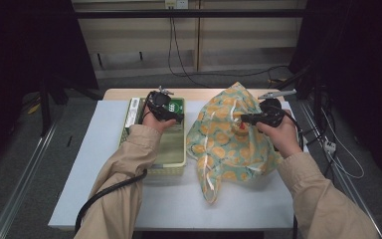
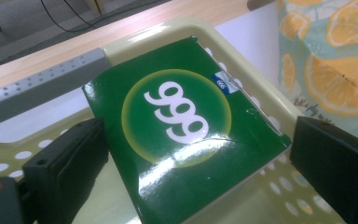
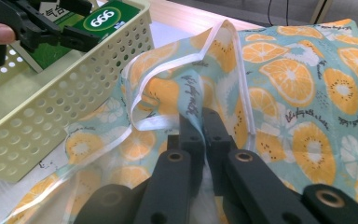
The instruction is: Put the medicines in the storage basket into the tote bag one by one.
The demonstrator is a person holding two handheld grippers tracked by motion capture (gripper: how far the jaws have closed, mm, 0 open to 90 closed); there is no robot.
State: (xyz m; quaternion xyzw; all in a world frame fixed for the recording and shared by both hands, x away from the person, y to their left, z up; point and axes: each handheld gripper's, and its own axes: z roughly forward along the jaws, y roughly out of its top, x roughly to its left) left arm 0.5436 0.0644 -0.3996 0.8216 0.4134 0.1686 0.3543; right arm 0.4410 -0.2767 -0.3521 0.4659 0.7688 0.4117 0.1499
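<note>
- Where the green box (image 2: 182,135) leans inside the far end of the pale basket (image 1: 171,167), its lower edge is cut off in the left gripper view, so how it rests on the basket floor cannot be told.
- White digits in a yellow-ringed circle mark the box face; the small blue label beside them is too small to read.
- Spread wide, the left gripper (image 2: 200,163) has one black jaw on each side of the box, and whether either jaw touches it is hard to make out.
- Just beside the basket, toward the person's right, lies the orange-print bag (image 1: 231,137), bunched up so its contents are hidden.
- Pressed together, the right gripper (image 3: 201,126) pinches a fold of the bag's cloth near a white trimmed edge.
- Under the basket and bag, the white table (image 1: 104,149) carries both; the person's sleeves cover its near edge.
</note>
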